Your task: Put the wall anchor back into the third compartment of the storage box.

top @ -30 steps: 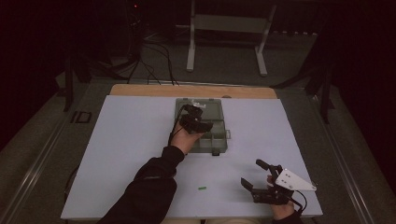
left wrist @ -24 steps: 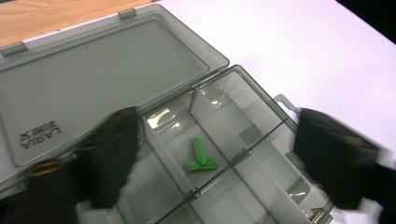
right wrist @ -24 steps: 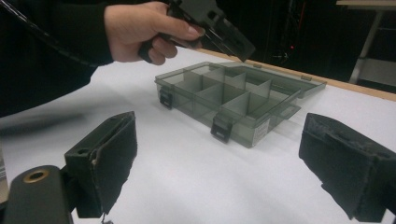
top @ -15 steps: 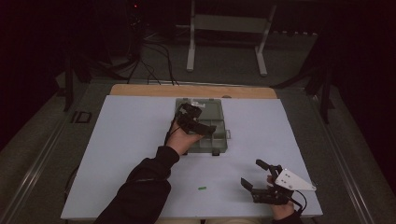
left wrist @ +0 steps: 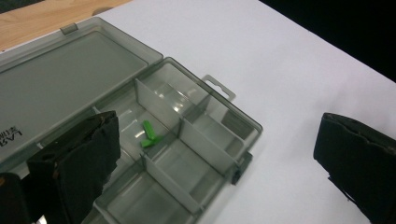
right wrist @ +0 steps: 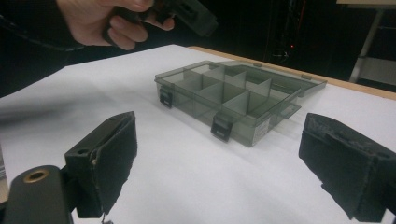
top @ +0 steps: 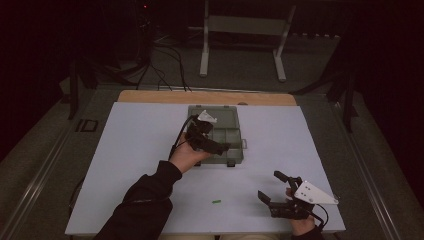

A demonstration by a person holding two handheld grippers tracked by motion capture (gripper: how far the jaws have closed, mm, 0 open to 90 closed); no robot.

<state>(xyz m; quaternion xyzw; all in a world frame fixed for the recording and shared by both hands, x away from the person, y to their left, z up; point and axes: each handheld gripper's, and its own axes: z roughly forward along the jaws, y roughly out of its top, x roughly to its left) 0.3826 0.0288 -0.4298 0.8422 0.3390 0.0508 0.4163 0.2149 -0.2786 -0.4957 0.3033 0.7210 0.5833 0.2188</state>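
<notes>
Your left hand-held gripper (top: 216,145), jaws just opened and empty, has lifted off the compartment box (top: 235,131); two green pieces (left wrist: 149,136) now lie in a middle cell. Right hand-held gripper (top: 274,192) waits released near another green piece (top: 216,202) on the table (top: 130,150).

Left gripper (top: 212,145) held over open compartment box (top: 226,131), right gripper (top: 274,190) open near table edge, small green piece (top: 216,202) on white sheet (top: 135,150).

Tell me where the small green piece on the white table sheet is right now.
In the high view the small green piece lies alone on the white sheet near its front edge, between the person's left sleeve and the right gripper.
</notes>
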